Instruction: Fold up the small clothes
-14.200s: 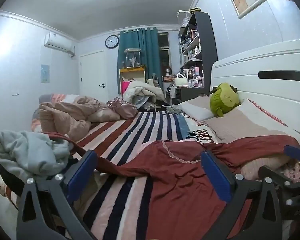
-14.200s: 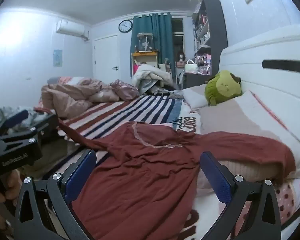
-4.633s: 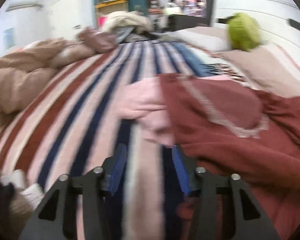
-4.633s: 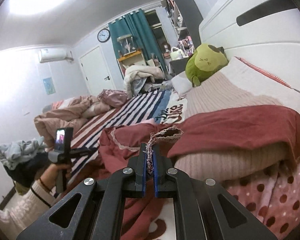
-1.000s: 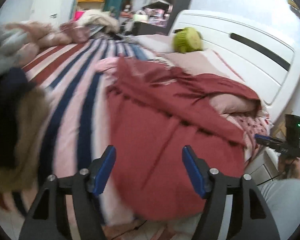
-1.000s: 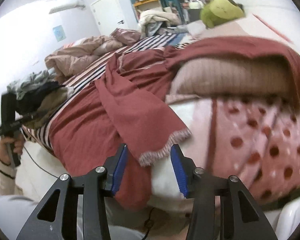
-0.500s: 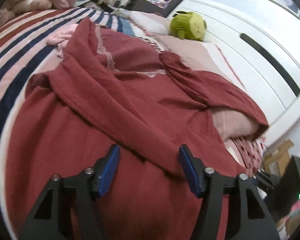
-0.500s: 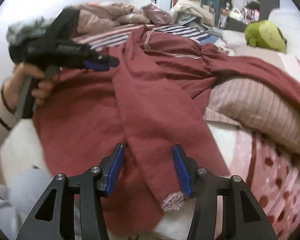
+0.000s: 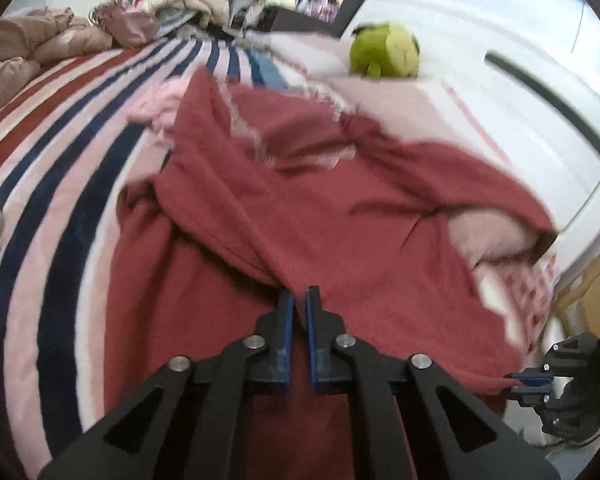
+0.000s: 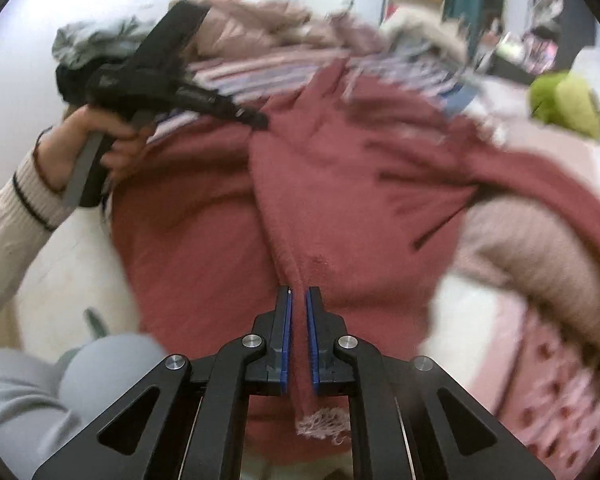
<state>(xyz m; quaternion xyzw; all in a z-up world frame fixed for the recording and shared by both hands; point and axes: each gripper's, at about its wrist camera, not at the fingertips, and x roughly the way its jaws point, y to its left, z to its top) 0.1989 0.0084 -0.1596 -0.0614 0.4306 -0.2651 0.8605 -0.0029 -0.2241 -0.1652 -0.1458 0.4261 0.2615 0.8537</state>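
A dark red long-sleeved garment (image 9: pixel 320 208) lies spread on the striped bed; it also shows in the right wrist view (image 10: pixel 360 184). One sleeve is folded across its body. My left gripper (image 9: pixel 300 300) is shut on the folded sleeve near the middle of the garment. My right gripper (image 10: pixel 298 300) is shut on the same sleeve near its frayed cuff (image 10: pixel 322 426), which hangs below the fingers. The left gripper also shows in the right wrist view (image 10: pixel 260 122), and the right gripper in the left wrist view (image 9: pixel 528 382).
The striped blanket (image 9: pixel 68 152) covers the bed to the left. A green plush toy (image 9: pixel 384 54) sits on the pillows by the white headboard (image 9: pixel 520 60). A beige pillow (image 10: pixel 540 248) lies under the other sleeve. Crumpled bedding (image 9: pixel 32 44) is piled at the far left.
Both grippers were open half a second ago and have closed on the folded sleeve. The left gripper moved in toward the garment's middle, the right toward the cuff.
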